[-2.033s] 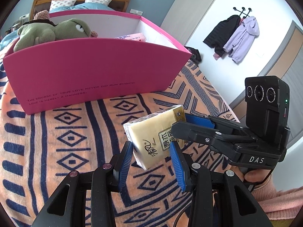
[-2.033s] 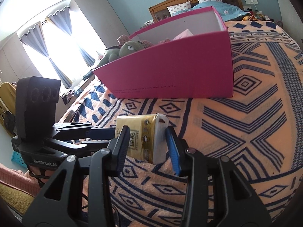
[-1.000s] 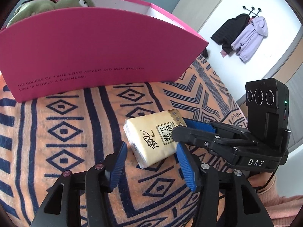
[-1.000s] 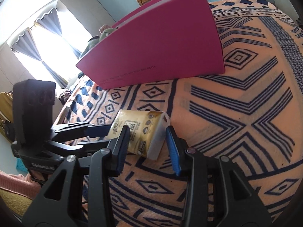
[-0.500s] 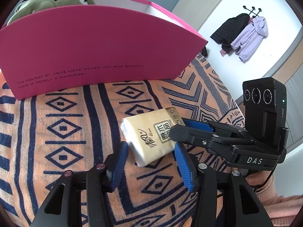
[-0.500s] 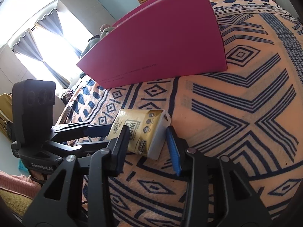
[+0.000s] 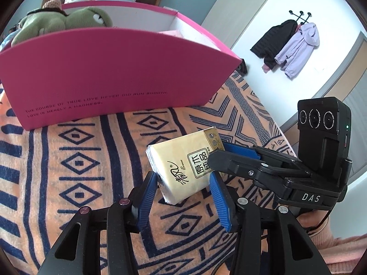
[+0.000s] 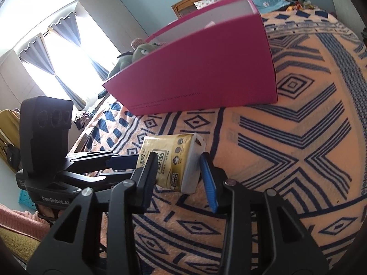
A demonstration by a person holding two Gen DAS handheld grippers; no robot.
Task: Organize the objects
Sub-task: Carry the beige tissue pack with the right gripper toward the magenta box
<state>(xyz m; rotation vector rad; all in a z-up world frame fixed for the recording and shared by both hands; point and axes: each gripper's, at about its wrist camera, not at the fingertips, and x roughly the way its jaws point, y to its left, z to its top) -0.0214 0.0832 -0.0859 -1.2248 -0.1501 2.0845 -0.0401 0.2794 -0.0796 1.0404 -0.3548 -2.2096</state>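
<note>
left gripper [image 7: 183,190]: jaws clamped on tissue pack [image 7: 183,167], tilted downward | right gripper [image 8: 181,171]: jaws pinched the same pack from its other end

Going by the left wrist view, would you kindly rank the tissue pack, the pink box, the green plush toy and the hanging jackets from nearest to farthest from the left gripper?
From the left gripper:
1. Tissue pack, between its fingers.
2. Pink box, beyond it on the blanket.
3. Green plush toy, inside the box, at its far left.
4. Hanging jackets, on the wall, upper right.
</note>
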